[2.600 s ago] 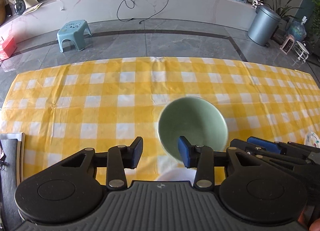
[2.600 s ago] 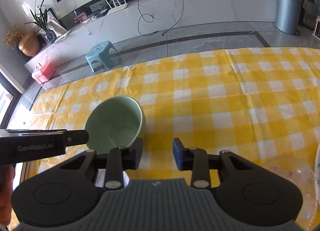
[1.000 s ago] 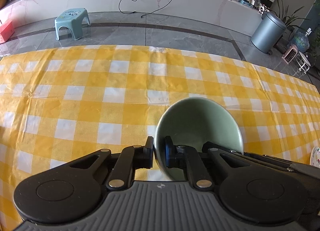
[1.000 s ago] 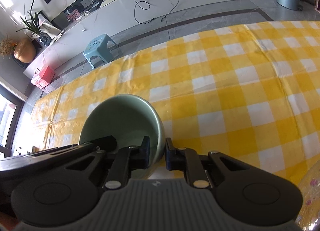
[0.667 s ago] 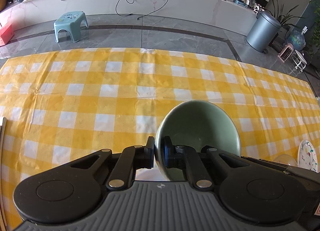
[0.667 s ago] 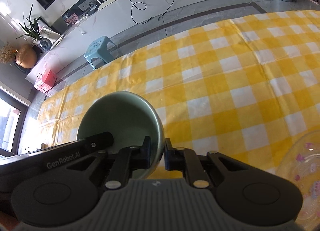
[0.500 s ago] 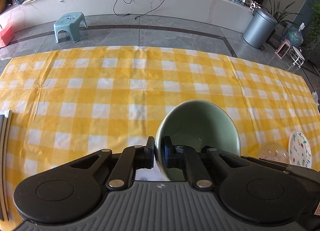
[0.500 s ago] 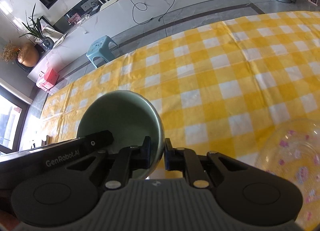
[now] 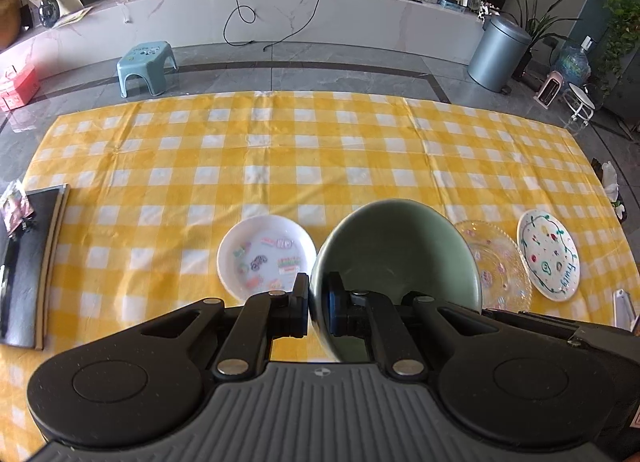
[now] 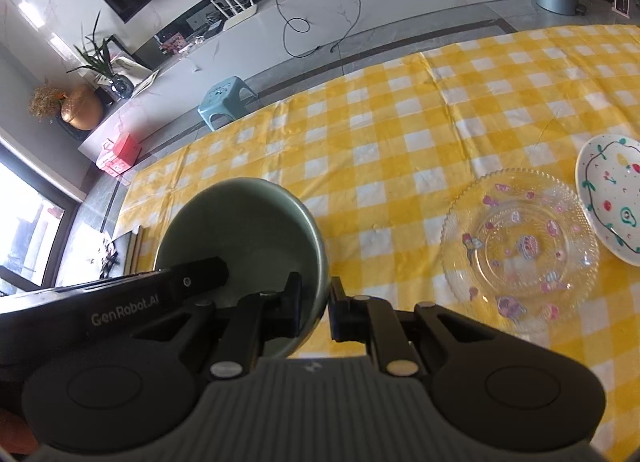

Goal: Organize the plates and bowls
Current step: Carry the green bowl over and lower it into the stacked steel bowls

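Pale green ceramic bowl [image 9: 394,246] is up off the yellow-and-white checked tablecloth [image 9: 280,149], tilted. Left gripper [image 9: 319,304] and right gripper [image 10: 315,304] both clamped on its rim, opposite sides. Left of bowl: white sticker-printed dish [image 9: 266,256]. Right: clear patterned glass plate [image 10: 520,246], then white painted plate [image 10: 612,205].

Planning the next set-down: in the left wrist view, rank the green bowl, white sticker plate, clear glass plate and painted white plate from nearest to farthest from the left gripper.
1. Green bowl: clamped at its rim in the left gripper.
2. White sticker plate: just ahead, slightly left.
3. Clear glass plate: to the right, past the bowl.
4. Painted white plate: farthest right, beside the glass plate.
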